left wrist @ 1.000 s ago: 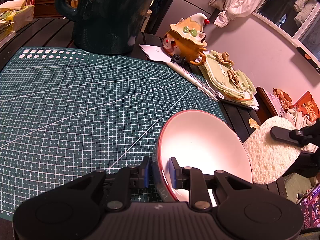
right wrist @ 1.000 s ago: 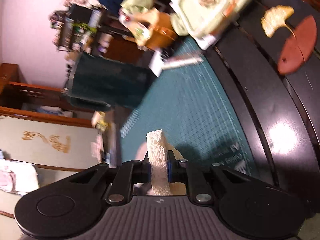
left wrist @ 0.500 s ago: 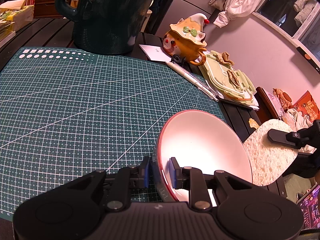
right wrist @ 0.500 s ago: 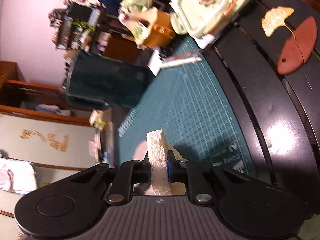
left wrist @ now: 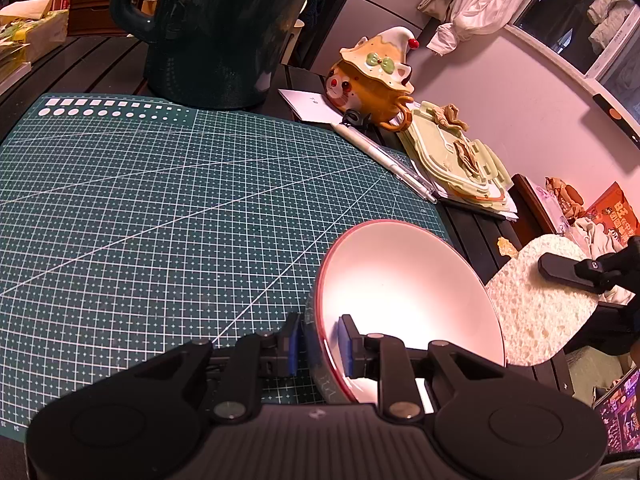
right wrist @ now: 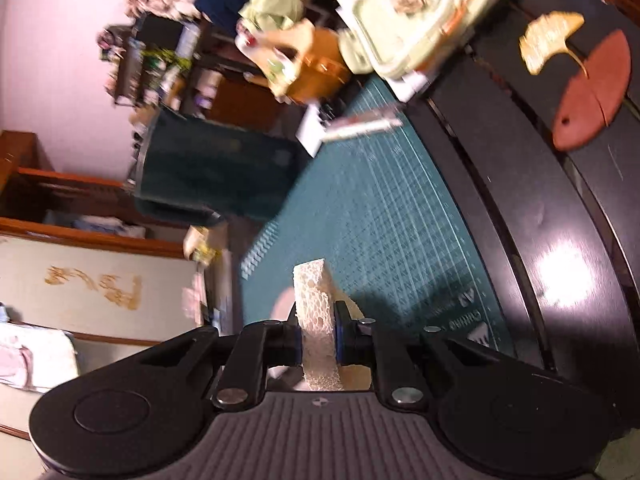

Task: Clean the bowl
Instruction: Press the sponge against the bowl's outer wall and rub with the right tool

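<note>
Bowl (left wrist: 408, 300) apparently empty, rim pinched by left gripper (left wrist: 318, 340), sponge (left wrist: 536, 304) beside it

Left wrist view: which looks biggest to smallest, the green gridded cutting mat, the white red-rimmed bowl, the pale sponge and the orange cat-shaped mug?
1. Green gridded cutting mat, by far.
2. White red-rimmed bowl.
3. Pale sponge and orange cat-shaped mug look about alike; the sponge is partly hidden behind the bowl and the mug stands farther off, so I won't rank them.

The right-wrist view is blurred, so the mat (right wrist: 380, 216) print cannot be read. The sponge (left wrist: 536, 304) is partly hidden behind the bowl (left wrist: 404, 300). The top edge cuts off the jug (left wrist: 224, 28).
</note>
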